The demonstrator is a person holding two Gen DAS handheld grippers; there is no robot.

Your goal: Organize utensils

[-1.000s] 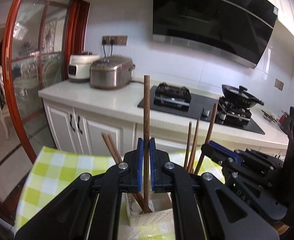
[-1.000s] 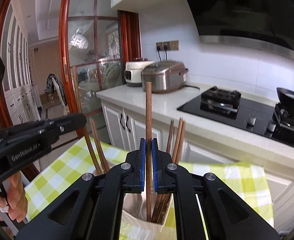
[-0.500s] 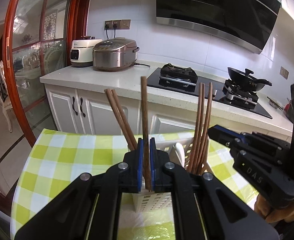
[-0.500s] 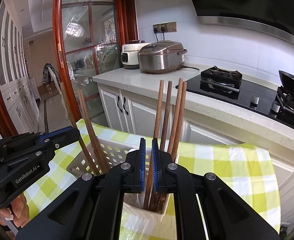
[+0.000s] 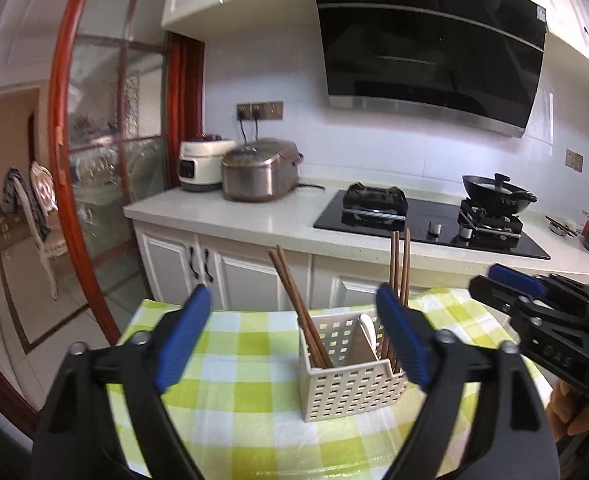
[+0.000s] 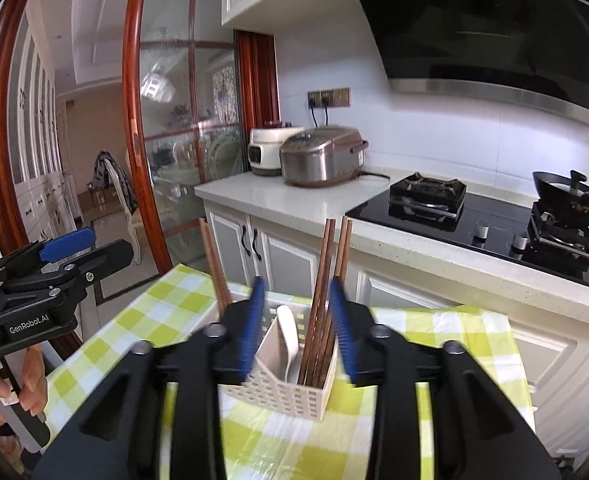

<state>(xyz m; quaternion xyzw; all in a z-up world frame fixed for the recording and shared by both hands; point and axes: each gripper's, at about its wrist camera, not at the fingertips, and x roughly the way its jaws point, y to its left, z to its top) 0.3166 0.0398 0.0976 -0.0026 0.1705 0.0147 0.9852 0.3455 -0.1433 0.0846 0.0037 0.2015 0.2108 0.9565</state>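
So both grippers are spread wide with nothing in them. The left gripper (image 5: 290,340) has its blue-padded fingers far apart, framing the white perforated plastic utensil caddy (image 5: 350,388), and the right gripper (image 6: 296,326) is released too, its jaws standing either side of the same caddy in its own view, a bit motion-blurred.

The caddy sits on the table with the green-and-white checked tablecloth (image 5: 230,412), roughly mid-table and closer to the far edge that faces the kitchen counter. Inside it: a pair of brown wooden chopsticks (image 5: 298,308) leaning left in the left compartment, a white ceramic spoon (image 6: 288,336) in the middle slot, and a bunch of brown wooden chopsticks standing nearly upright (image 6: 326,300) in the right compartment.

My read is that this is the tail end of a drop-off step: the sticks are in and nothing is being gripped. I can't see any loose utensils on the visible bit of tablecloth, so either the sorting is basically finished or the rest is out of frame.

Next move, I'd guess, is backing both grippers away without clipping the tall chopstick tops, since the caddy looks light and tippy. If more pieces turn up, they'd need to go in the matching compartment.
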